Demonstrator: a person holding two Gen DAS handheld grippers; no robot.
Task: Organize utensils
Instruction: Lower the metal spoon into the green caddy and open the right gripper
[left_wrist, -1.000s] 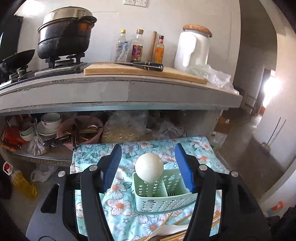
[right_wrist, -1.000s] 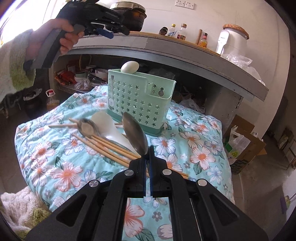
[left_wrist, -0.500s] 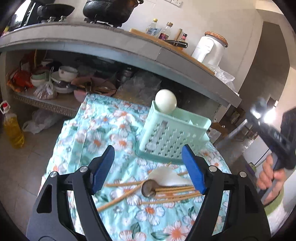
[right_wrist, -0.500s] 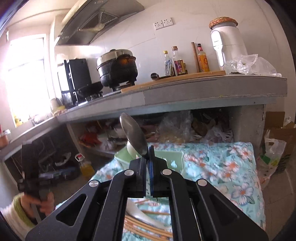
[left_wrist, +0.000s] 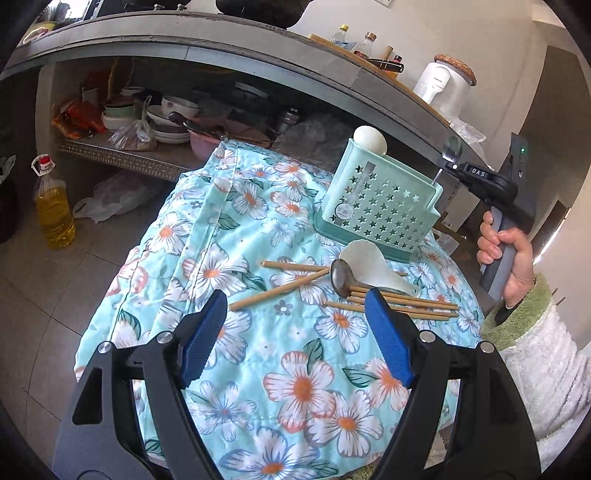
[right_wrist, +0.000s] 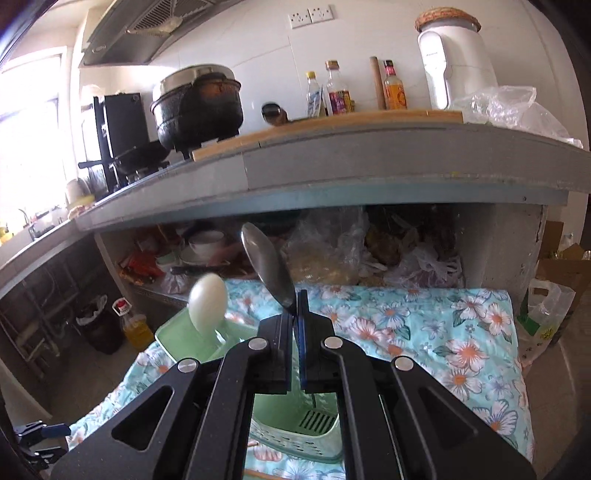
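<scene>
1. Two risks w/ the metal spoon (right_wrist: 267, 267): our right gripper (right_wrist: 295, 310) is clenched on it by the very end of the handle, bowl sticking up at frame centre. A thin, slick handle pinched that far out may swivel or slip as we tip it over the green caddy (left_wrist: 380, 206).
2. The caddy, mid-right of the left view, sits on a soft floral cloth (left_wrist: 258, 350), so a hard poke at its rim could probably rock it or shove it.
3. A white ladle (left_wrist: 369, 138) already stands in the caddy's far-left slot; we could knock it on the way in.
4. Our left gripper (left_wrist: 295, 332), lower centre, has just been opening, nothing between the jaws. The chopsticks (left_wrist: 388, 299), a dark spoon (left_wrist: 341, 277) and a white spoon (left_wrist: 369, 258) lie crossed just beyond it. Grabbing one piece likely drags or rolls the rest.
</scene>
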